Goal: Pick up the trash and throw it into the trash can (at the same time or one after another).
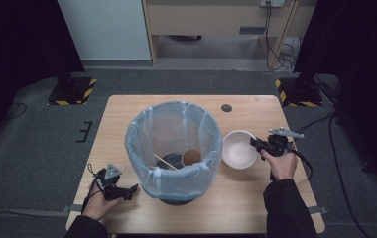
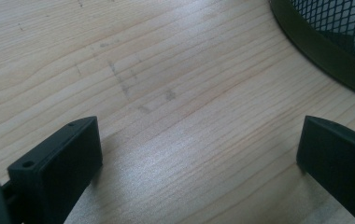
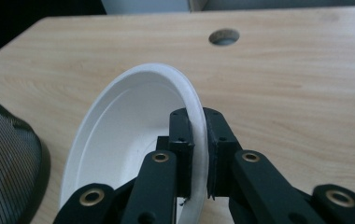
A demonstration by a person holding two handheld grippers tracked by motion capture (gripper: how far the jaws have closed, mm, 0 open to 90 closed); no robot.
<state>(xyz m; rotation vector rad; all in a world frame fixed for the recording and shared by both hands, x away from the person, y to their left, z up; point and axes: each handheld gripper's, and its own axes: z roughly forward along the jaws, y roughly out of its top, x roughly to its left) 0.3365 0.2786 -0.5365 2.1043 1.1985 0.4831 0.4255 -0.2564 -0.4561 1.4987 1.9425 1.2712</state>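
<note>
Bowl (image 3: 119, 135), white, thin-walled and smooth, pinched at its rim by the right gripper (image 3: 197, 154), one black finger (image 3: 181, 149) inside the wall and the other outside, pressed tight on the edge. Held tilted, just right of the bin (image 1: 174, 148). Seen from above as a plain round white dish (image 1: 239, 148) beside the bin, with the right gripper (image 1: 256, 143) at its right edge and the hand behind it. Seen up close from the right gripper view: the curled lip of the rim, the matt inside, brass-coloured pivots on the black linkage, a dark mesh wall of the bin at lower left, a round hole (image 3: 224, 36) in the wood farther off.

Left gripper (image 2: 199, 154) low over the surface (image 2: 166, 93), fingers (image 2: 68, 158) spread wide with nothing between them, blocky and matt black. Close by, at upper right of that view, the bin's dark solid base ring and black wire mesh. From above, left gripper (image 1: 132, 191) at the bin's near left foot.

Bin round, lined with a pale translucent blue bag folded over the rim; inside, a brown paper cup (image 1: 191, 157) and a thin wooden stick (image 1: 165, 161), shown from above alone. Surface of light wood, grained and scuffed.
</note>
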